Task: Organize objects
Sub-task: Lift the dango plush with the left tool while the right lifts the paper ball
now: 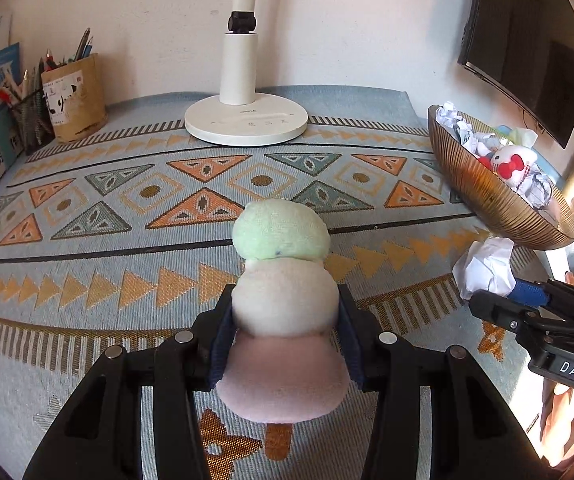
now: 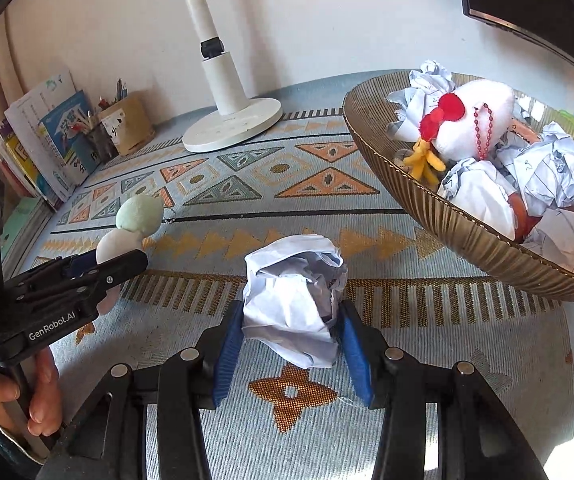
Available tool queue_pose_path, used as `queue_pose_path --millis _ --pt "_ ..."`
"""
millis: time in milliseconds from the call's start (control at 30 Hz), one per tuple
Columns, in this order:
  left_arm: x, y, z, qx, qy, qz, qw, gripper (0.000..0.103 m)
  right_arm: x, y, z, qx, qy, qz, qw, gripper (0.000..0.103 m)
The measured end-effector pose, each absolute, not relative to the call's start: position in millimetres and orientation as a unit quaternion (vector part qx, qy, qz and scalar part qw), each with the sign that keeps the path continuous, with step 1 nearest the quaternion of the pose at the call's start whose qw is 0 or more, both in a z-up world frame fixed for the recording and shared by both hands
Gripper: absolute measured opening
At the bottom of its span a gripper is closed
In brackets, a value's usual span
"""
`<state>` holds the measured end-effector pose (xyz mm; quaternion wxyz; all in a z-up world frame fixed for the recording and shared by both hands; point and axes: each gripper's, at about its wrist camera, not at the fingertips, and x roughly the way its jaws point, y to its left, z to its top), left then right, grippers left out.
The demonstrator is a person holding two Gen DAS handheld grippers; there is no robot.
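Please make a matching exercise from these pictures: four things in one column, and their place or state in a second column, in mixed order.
Things:
1. plush toy
2. crumpled paper ball
3. desk lamp
4. white plush with red bow

Places:
A. lying in the ribbed bowl
B. between the jaws of the right gripper
C. standing near the wall
D. between the jaws of the left gripper

Pairs: 1-D, 2-B, 3-C, 4-A

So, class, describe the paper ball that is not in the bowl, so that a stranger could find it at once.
Start at the big ribbed gold bowl on the patterned cloth. Just in front of its rim, the right gripper holds a crumpled white paper ball between blue jaws. The other paper balls lie in the bowl with a white plush.
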<state>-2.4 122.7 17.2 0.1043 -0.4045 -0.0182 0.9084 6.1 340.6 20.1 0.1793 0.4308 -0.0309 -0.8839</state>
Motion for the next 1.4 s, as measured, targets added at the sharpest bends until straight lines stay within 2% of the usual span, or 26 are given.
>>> queue_pose_path --millis 300,467,967,1400 --pt "-4 122 15 -0.411 -0.023 0.906 0.102 0.044 6 344 20 0.434 -0.041 -0.883 0.175 0.05" --pt "-6 122 13 -0.415 -0.021 0.904 0.1 0.044 9 343 24 0.422 -0.033 -0.891 0.167 0.066" --pt "-6 122 13 -0.416 -0.022 0.903 0.101 0.046 9 348 24 0.424 -0.045 -0.889 0.167 0.068" --pt "-5 121 15 -0.413 -0.029 0.904 0.106 0.046 4 372 23 0.428 -0.119 -0.876 0.188 0.069"
